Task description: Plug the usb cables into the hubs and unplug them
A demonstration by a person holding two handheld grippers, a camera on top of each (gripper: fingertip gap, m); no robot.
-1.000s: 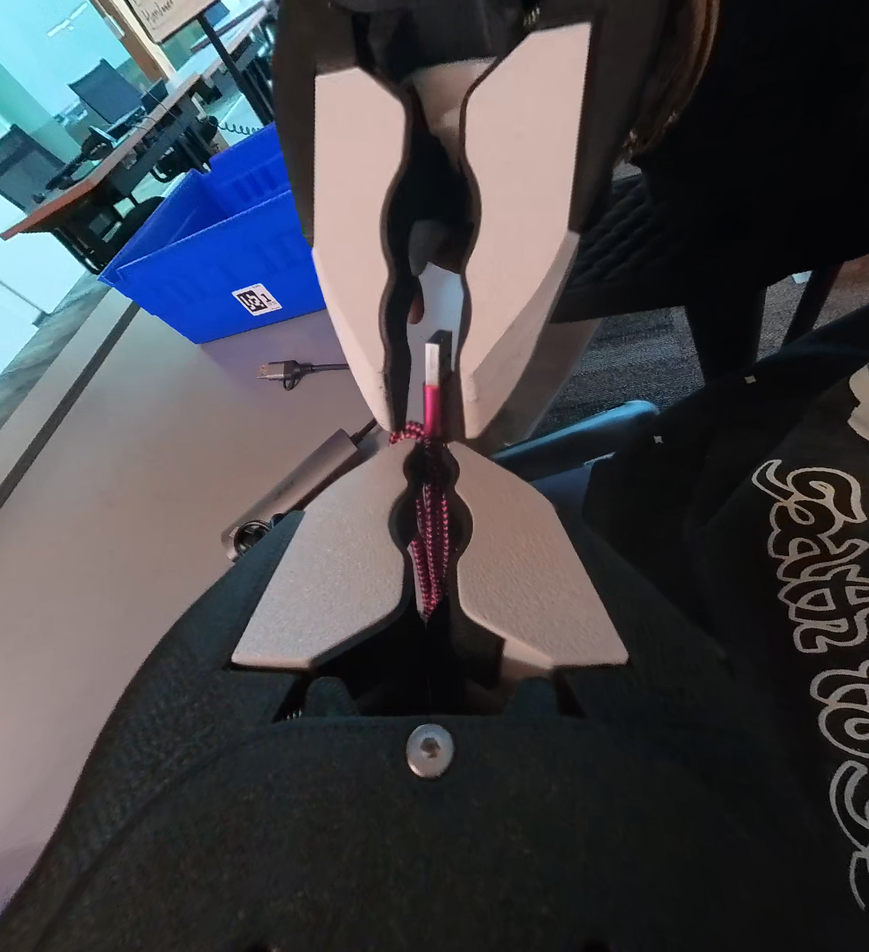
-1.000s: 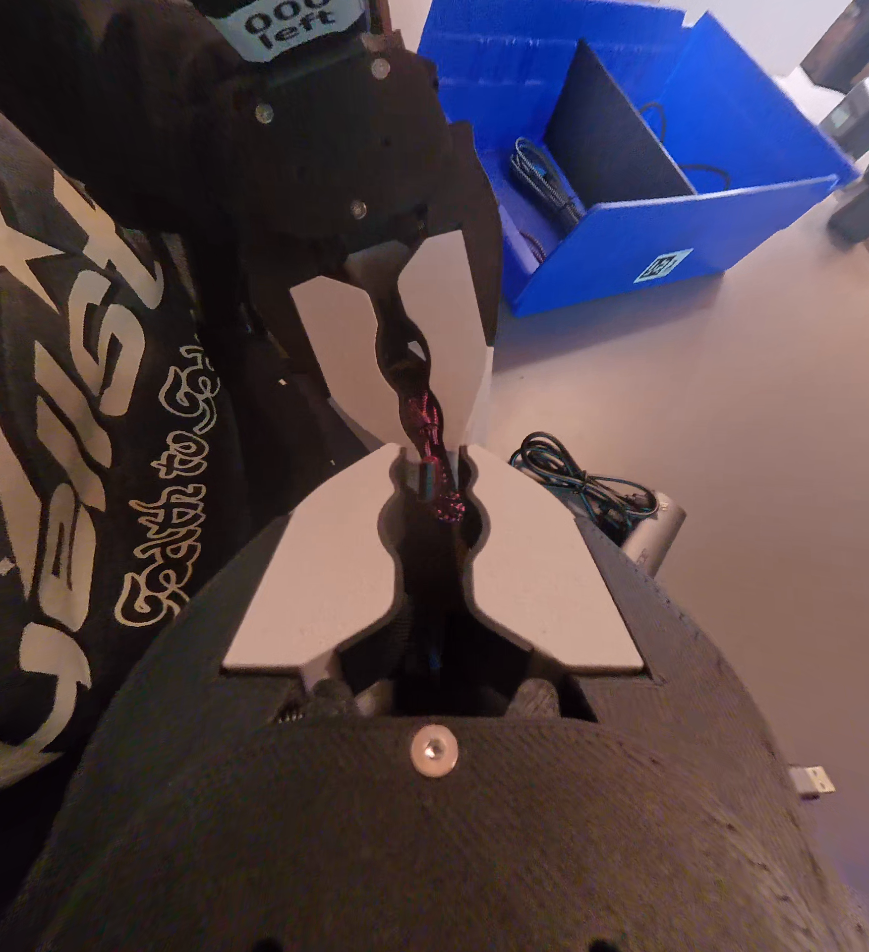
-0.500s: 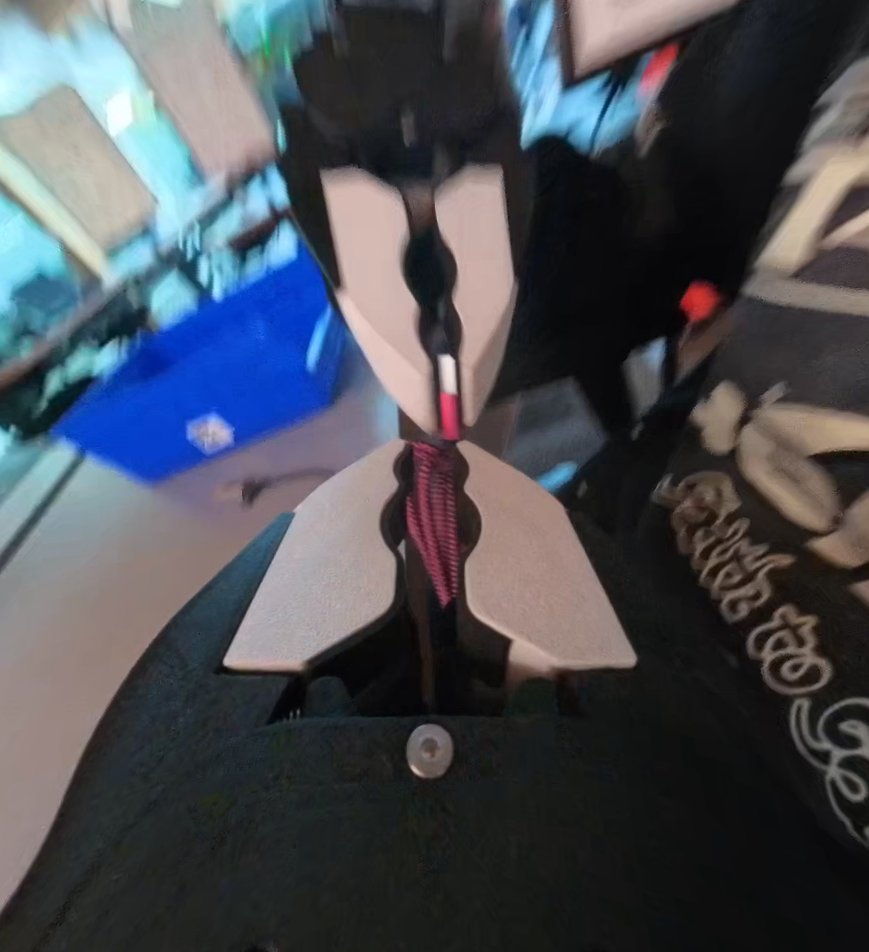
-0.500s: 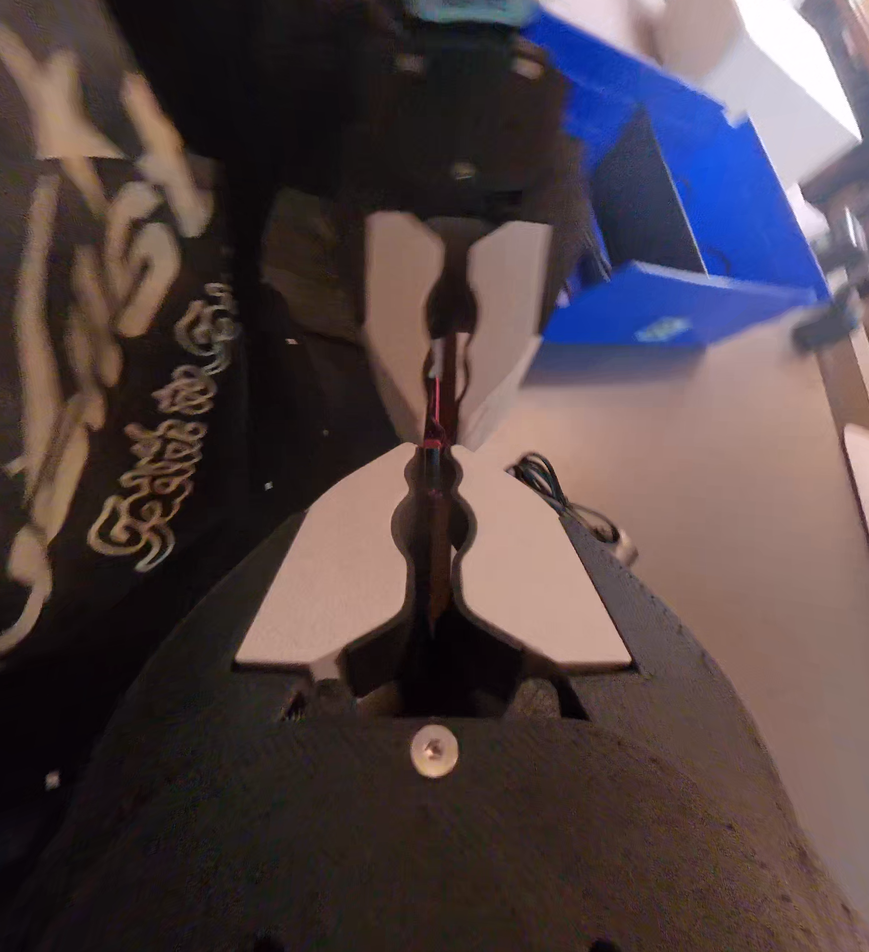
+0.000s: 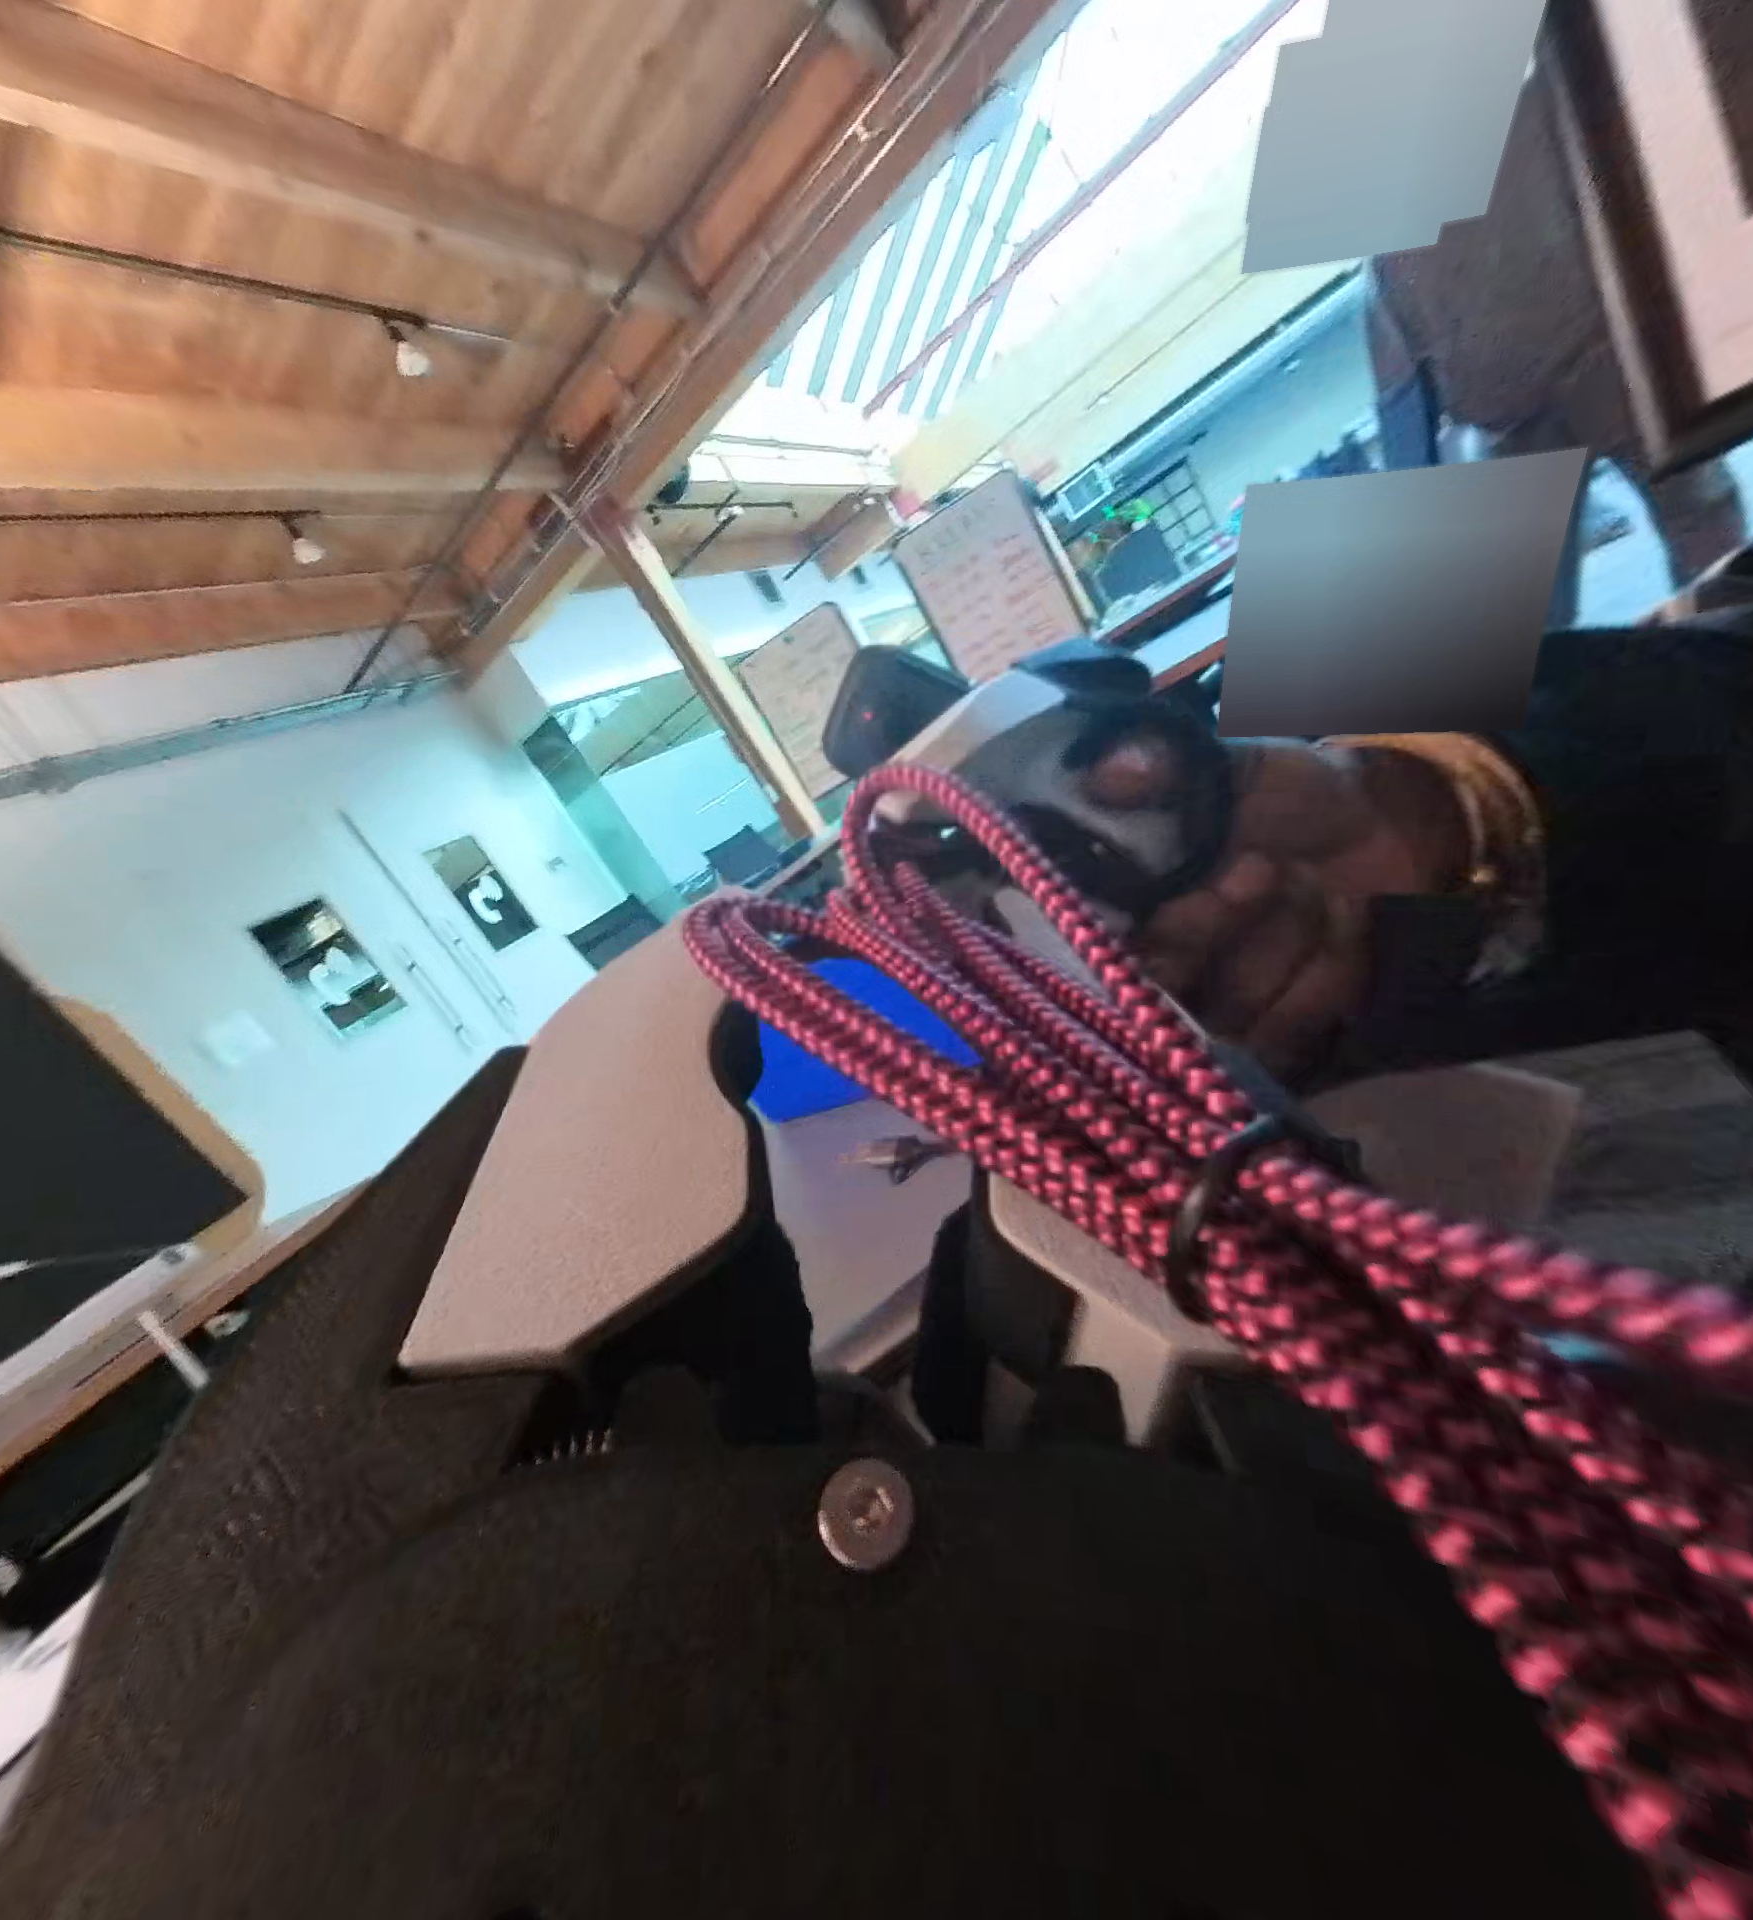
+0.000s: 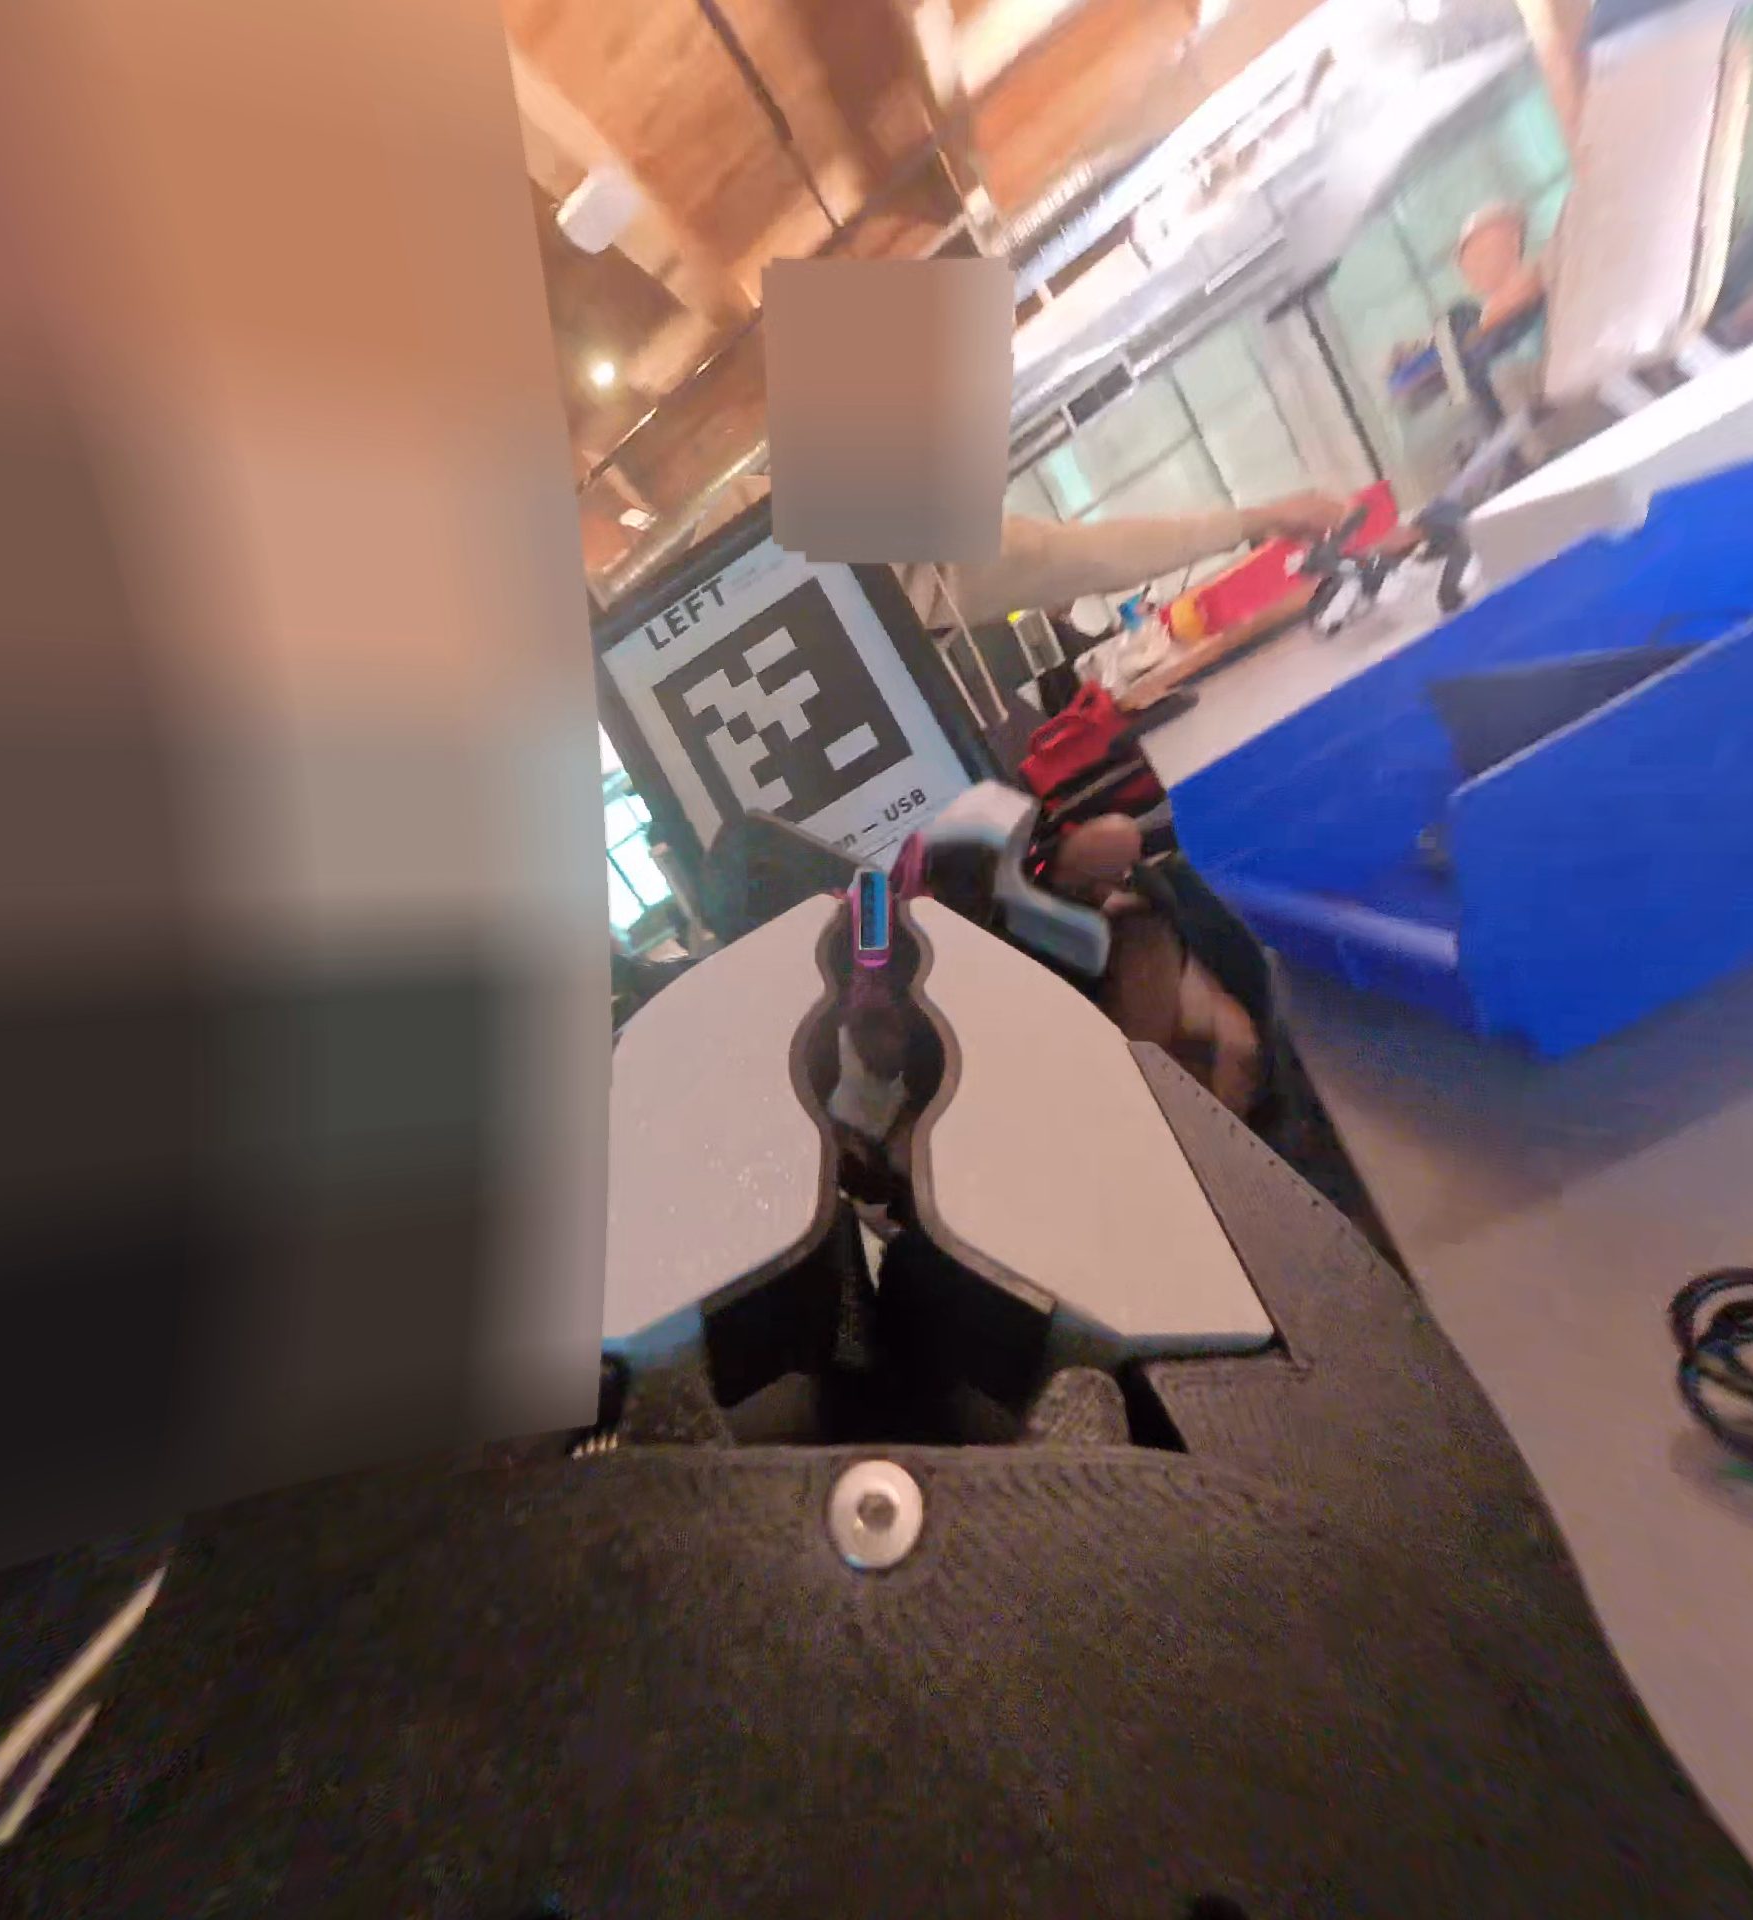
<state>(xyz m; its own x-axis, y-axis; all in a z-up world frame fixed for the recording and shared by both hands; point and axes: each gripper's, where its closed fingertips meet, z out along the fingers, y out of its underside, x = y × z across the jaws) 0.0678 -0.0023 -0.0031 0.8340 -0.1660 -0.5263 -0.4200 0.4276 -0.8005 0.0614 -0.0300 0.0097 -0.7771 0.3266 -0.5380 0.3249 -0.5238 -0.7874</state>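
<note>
Right hand-held gripper point(image 6: 877, 914) pinches USB plug point(image 6: 873, 921); left hand-held gripper point(image 5: 851, 1049) spread, cable bundle point(image 5: 1090, 1091) prob draped over it

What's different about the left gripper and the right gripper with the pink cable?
The left gripper has its grey fingers spread apart, gripping nothing; the right gripper has its grey fingers pressed together on the pink USB plug. The bundled pink-and-black braided cable only drapes over one left finger, while the right gripper pinches the plug at its tips. Both have grey fingers on black bodies.
</note>
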